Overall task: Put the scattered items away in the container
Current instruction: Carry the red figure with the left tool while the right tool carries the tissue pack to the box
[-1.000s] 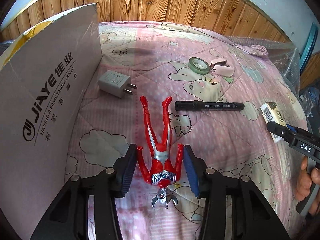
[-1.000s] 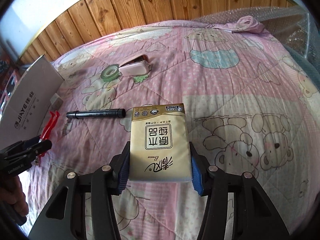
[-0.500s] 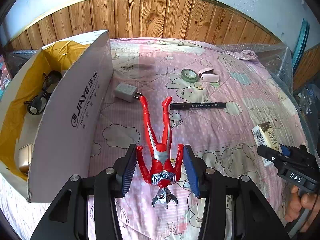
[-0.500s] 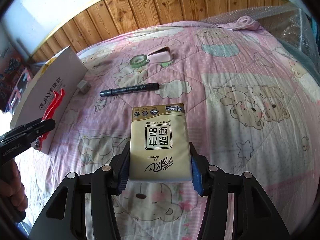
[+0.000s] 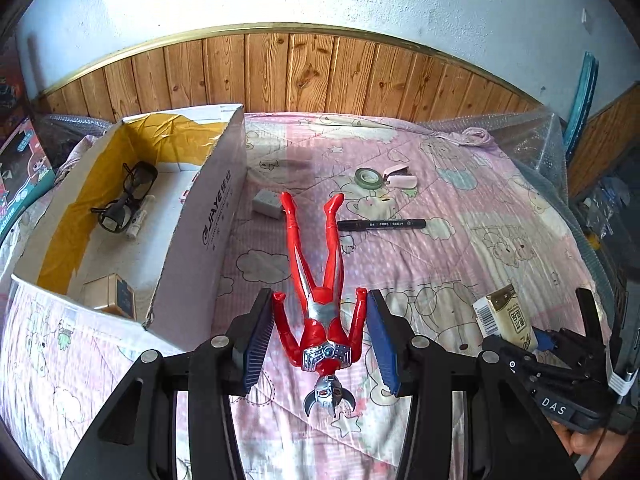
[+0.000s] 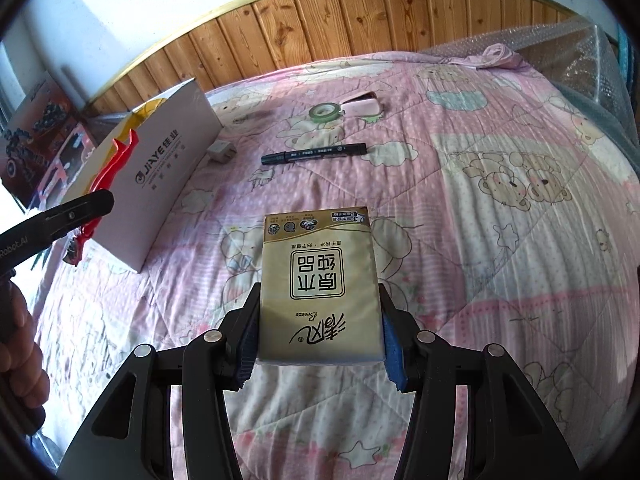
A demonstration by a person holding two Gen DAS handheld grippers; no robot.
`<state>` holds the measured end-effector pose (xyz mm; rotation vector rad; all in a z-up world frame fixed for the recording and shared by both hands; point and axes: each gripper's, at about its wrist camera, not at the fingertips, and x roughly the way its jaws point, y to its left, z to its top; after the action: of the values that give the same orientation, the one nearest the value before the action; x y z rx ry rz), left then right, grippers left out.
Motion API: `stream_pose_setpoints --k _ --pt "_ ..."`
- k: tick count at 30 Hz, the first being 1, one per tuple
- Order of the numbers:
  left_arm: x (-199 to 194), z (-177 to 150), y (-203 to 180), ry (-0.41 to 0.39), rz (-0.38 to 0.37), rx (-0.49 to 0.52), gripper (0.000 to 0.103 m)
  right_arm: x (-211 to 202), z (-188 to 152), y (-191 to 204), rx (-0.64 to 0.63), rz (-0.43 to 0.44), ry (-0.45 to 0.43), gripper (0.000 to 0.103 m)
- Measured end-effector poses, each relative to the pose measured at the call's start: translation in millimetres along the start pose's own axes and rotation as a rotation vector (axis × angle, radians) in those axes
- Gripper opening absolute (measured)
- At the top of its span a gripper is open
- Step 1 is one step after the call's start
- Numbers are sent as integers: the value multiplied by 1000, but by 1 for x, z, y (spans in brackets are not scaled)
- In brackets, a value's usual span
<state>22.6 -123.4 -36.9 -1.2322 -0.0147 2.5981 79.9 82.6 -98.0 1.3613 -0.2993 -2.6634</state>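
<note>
My left gripper (image 5: 320,312) is shut on a red and silver toy figure (image 5: 316,272), gripped at the arms, legs pointing away, hanging above the pink quilt beside the open cardboard box (image 5: 224,200). My right gripper (image 6: 319,320) is shut on a gold tissue pack (image 6: 320,284), held over the quilt right of the box (image 6: 160,184). On the quilt lie a black marker (image 5: 382,224), a grey charger (image 5: 267,203), a green tape roll (image 5: 369,177) and a pink stapler-like item (image 5: 400,178). The box holds black glasses (image 5: 128,196) and a small tan box (image 5: 112,296).
A wood-panelled wall runs behind the bed. Bubble wrap (image 5: 532,140) covers the far right corner. Toy packaging (image 6: 36,132) stands left of the box. A hand (image 6: 16,344) holds the left gripper's handle.
Both grippers have risen and drawn back with their loads. The left view now looks down into the box, which earlier showed only its side wall.
</note>
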Motion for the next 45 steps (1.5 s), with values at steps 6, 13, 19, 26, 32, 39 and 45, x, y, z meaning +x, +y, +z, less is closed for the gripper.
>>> stream_pose_setpoints --k 6,13,19,26,32,39,45 --pt "-29 -16 3 -36 -4 -2 48 -20 -21 22 -8 19 -26 54" --pt "-58 -34 3 -66 -9 13 48 -34 -43 44 -13 43 -41 54" --pt "-77 -46 8 -87 -12 13 48 -43 -54 64 -36 63 -53 54" --pt "-91 -59 21 -94 -11 -2 48 -50 -58 83 -63 82 -63 54" --pt "-92 -65 32 -90 -8 -26 48 -53 -58 92 -70 91 -68 54" --pt "-97 -61 46 -108 0 -50 48 -49 -52 107 -92 116 -64 54" --pt "-97 -58 63 -110 17 -81 48 -37 -41 130 -133 141 -54 54"
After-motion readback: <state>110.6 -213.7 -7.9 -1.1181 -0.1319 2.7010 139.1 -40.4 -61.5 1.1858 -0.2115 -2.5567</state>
